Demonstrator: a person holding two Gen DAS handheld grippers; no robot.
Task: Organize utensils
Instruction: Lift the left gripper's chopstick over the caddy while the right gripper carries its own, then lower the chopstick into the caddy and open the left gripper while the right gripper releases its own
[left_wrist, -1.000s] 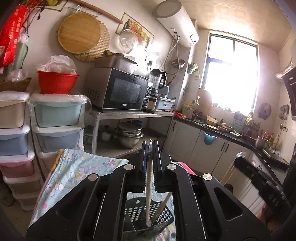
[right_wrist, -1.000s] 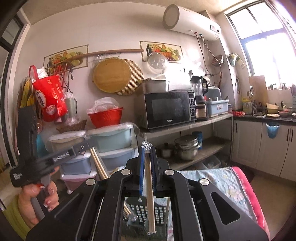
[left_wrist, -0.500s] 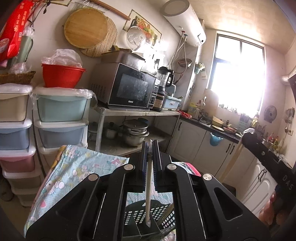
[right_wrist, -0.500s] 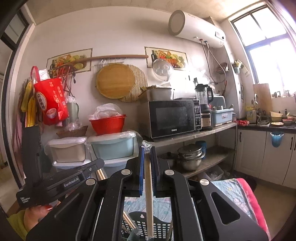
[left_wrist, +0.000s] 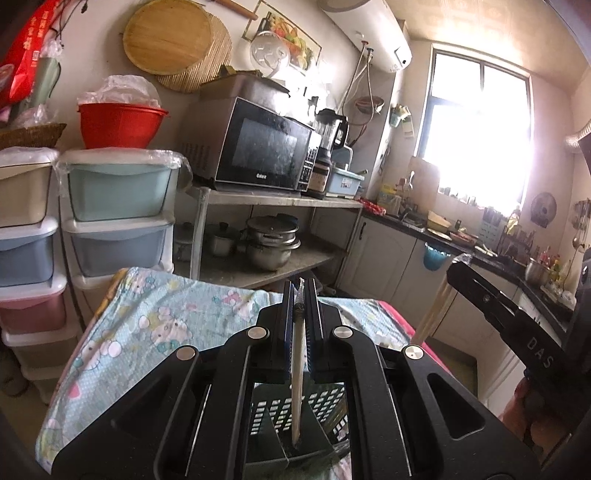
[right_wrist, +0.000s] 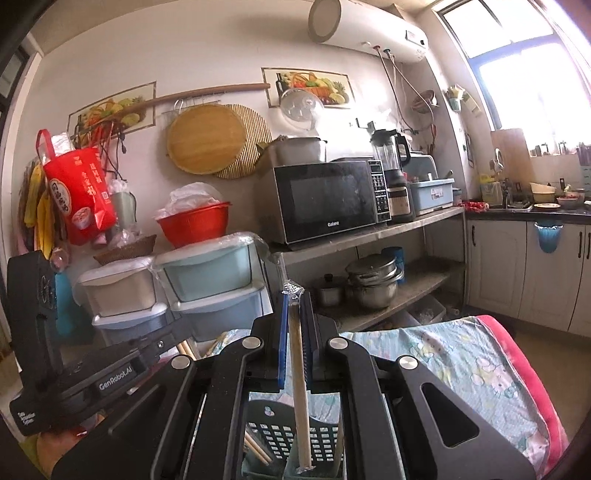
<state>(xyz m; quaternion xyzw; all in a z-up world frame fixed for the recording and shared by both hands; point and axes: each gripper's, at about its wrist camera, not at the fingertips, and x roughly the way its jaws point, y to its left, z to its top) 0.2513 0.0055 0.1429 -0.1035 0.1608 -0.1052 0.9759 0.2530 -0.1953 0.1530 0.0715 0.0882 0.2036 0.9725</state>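
Note:
My left gripper (left_wrist: 300, 291) is shut on a wrapped pair of chopsticks (left_wrist: 297, 387) that hangs upright, its lower end inside a dark slotted utensil basket (left_wrist: 275, 413) below. My right gripper (right_wrist: 293, 299) is shut on another wrapped pair of chopsticks (right_wrist: 300, 391), also upright, its lower end down in the same basket (right_wrist: 273, 437). More chopsticks (right_wrist: 255, 448) lean in the basket's left compartment. In the left wrist view the right gripper's body (left_wrist: 517, 325) shows at the right with its chopsticks (left_wrist: 434, 310). The left gripper's body (right_wrist: 81, 373) shows at the left of the right wrist view.
The basket stands on a table under a light blue cartoon-print cloth (left_wrist: 147, 325) with a pink edge (right_wrist: 528, 373). Behind are stacked plastic drawers (left_wrist: 118, 214), a steel rack with a microwave (right_wrist: 328, 199) and pots (left_wrist: 271, 240), and a counter beneath a bright window (left_wrist: 476, 136).
Both grippers have sunk toward the basket with their chopsticks. The basket now shows larger below each, and both chopstick ends reach into it. The grips are unchanged.

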